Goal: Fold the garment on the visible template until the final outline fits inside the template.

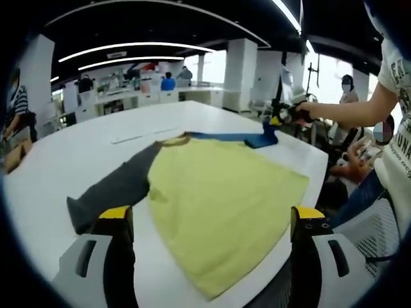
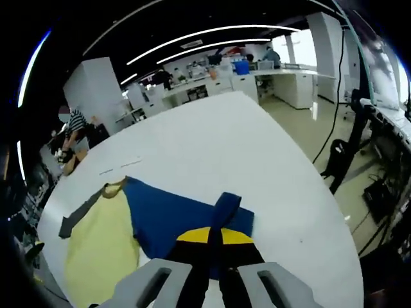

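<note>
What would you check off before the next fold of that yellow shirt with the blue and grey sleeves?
1. Right gripper shut on blue sleeve: ok.
2. Left gripper open, holding nothing: ok.
3. Yellow body lying flat on the white table: ok.
4. Grey sleeve spread out, not yet folded: not ok.
5. Shirt fully on the table: not ok, its hem reaches the near edge.
6. Template outline: cannot tell.
</note>
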Demonstrator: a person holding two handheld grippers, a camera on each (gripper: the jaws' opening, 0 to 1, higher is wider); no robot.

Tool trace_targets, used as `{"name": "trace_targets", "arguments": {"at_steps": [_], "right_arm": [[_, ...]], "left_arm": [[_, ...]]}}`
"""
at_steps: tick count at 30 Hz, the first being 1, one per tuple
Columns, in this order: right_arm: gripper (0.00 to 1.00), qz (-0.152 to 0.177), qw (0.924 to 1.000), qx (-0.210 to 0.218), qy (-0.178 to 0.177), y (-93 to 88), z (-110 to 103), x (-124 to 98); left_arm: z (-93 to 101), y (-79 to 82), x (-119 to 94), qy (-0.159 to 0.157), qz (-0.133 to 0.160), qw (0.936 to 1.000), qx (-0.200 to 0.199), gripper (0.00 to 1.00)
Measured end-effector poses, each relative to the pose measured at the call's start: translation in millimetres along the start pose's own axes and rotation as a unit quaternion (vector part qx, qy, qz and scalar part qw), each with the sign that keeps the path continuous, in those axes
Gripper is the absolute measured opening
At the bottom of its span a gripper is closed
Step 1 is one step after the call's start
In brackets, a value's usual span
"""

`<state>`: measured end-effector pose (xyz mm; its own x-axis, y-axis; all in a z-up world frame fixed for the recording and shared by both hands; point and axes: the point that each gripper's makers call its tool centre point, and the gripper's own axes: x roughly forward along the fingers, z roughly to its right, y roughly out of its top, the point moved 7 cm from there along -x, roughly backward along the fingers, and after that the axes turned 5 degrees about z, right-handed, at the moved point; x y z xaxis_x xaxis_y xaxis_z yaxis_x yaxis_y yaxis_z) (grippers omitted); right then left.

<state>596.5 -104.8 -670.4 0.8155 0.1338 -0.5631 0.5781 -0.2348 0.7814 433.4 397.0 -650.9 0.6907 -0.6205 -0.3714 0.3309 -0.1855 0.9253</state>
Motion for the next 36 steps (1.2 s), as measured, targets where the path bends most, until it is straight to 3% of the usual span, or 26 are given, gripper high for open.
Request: {"name": "trace_targets", "arguments": {"at_steps": [36], "right_arm": [[0.00,-0.017,0.9922,-0.053,0.111,16.2,-133,45]], "left_arm": [[-3.5,-6.2,-5,0.003,-0.003,1.0000,-0.005,0.99]]}}
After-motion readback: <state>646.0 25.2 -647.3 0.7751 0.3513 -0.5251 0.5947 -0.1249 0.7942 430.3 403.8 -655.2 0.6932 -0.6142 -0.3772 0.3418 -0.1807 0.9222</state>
